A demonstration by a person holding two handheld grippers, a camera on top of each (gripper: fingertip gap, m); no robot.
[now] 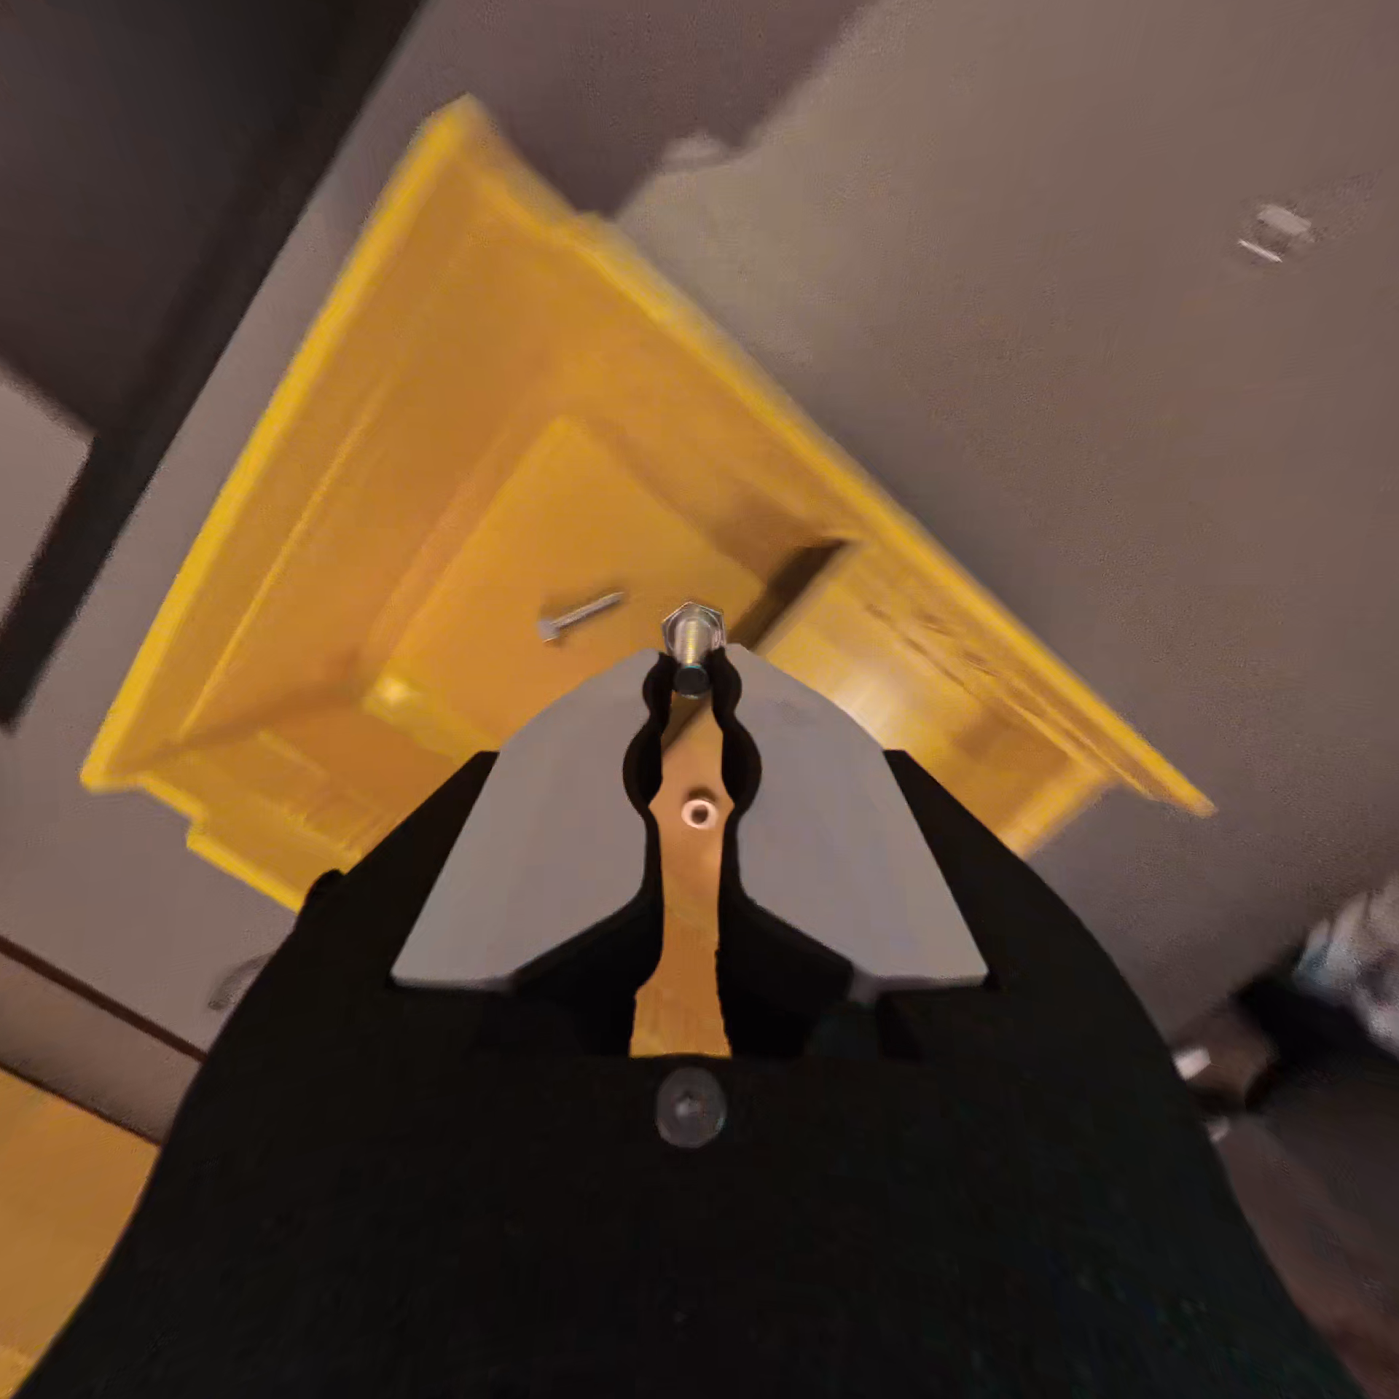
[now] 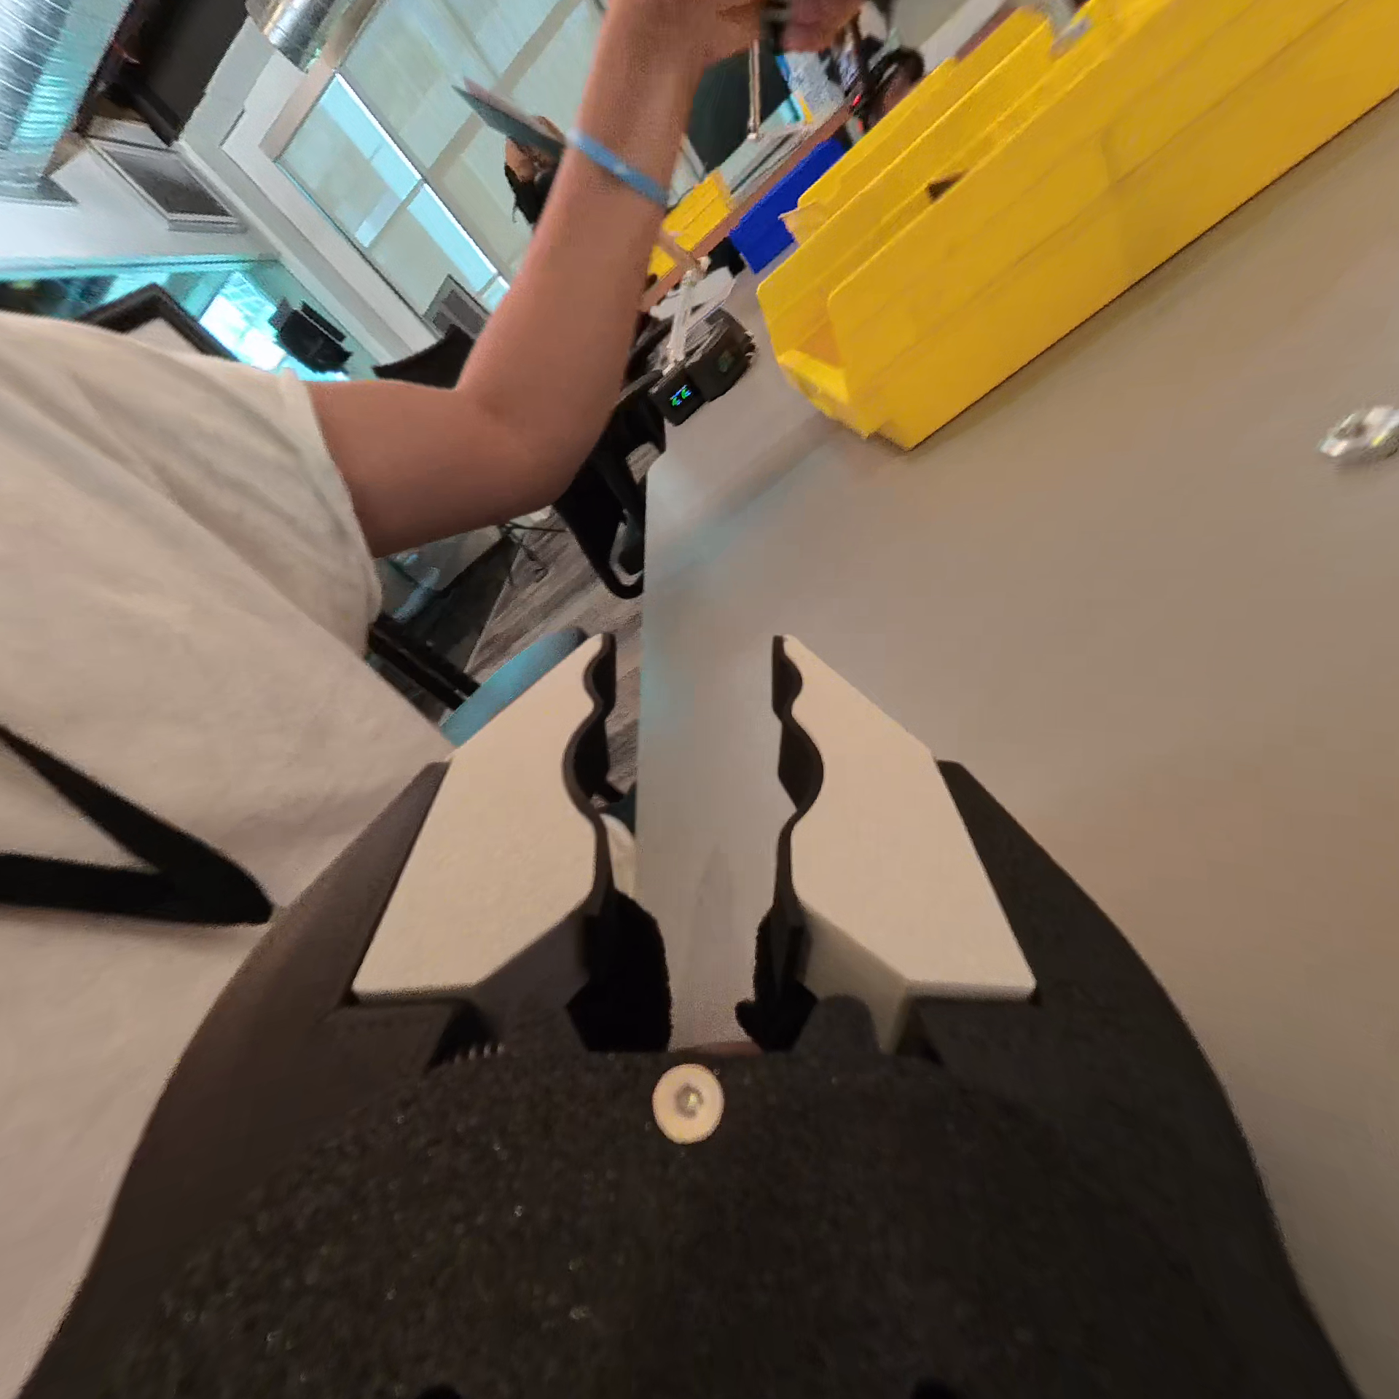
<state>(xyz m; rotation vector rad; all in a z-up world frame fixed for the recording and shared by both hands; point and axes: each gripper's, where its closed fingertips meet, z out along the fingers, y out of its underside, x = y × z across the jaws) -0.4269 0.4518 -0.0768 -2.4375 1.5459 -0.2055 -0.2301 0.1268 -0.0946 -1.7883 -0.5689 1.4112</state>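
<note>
Pinching bolt (image 1: 693, 643) at fingertips (image 1: 651, 666) (yellow bin (image 1: 469, 424) beyond)

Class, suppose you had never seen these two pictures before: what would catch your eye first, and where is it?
First, the silver hex bolt pinched at the tips of the left claw, above the big yellow bin with a loose screw in it. In the right wrist view, the right claw gapes over the grey table edge, beside a raised forearm.
</note>
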